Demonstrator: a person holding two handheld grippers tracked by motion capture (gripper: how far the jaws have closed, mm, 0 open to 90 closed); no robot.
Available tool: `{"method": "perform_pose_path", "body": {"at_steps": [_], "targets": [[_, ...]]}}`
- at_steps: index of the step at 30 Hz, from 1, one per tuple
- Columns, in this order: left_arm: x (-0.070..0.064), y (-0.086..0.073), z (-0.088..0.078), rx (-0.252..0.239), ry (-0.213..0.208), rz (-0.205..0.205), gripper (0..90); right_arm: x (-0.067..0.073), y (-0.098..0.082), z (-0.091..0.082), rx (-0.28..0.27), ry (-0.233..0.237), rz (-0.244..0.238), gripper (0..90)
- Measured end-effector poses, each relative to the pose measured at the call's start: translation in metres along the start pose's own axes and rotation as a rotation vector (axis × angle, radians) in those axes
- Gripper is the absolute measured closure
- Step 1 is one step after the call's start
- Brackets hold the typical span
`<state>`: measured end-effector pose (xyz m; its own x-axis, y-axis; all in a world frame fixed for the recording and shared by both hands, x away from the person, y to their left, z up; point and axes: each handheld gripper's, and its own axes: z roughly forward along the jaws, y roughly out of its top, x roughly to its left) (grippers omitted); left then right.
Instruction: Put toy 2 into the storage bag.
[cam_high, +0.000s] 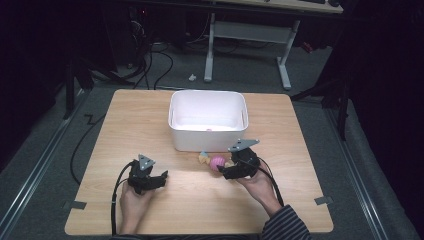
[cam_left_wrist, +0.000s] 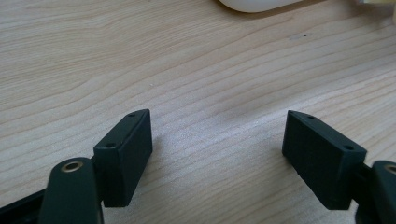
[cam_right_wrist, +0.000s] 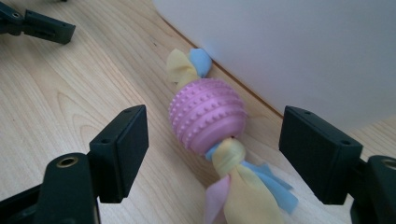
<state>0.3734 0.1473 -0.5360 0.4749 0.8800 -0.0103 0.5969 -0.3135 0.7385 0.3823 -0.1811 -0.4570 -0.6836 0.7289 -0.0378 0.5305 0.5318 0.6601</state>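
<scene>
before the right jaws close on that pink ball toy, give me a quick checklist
1. Right gripper jaws open: ok.
2. Pink studded ball of the rope toy between the jaws, pads not touching it: ok.
3. Fabric tails free of the pads: ok.
4. Toy close against the white bin wall, room for the far jaw: cannot tell.
5. Left gripper open, nothing between its jaws, away from the toy: ok.
</scene>
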Motion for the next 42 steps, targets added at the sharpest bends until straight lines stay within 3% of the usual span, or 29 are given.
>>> {"method": "perform_pose_path", "body": {"at_steps": [11, 22, 34, 42], "targets": [[0.0, 0.0, 0.0, 0.0, -0.002, 0.002, 24.5, 0.002, 0.011, 0.035, 0.094, -0.012, -0.028, 24.0], [0.0, 0.0, 0.0, 0.0, -0.006, 0.006, 24.5, 0.0, 0.009, 0.052, 0.149, -0.002, -0.021, 27.5], [0.0, 0.0, 0.0, 0.001, -0.008, 0.01, 24.5, 0.003, 0.008, 0.051, 0.138, -0.001, -0.038, 32.5], [0.0, 0.0, 0.0, 0.001, -0.008, 0.009, 24.5, 0.01, 0.01, 0.032, 0.087, 0.026, -0.061, 32.6]]}}
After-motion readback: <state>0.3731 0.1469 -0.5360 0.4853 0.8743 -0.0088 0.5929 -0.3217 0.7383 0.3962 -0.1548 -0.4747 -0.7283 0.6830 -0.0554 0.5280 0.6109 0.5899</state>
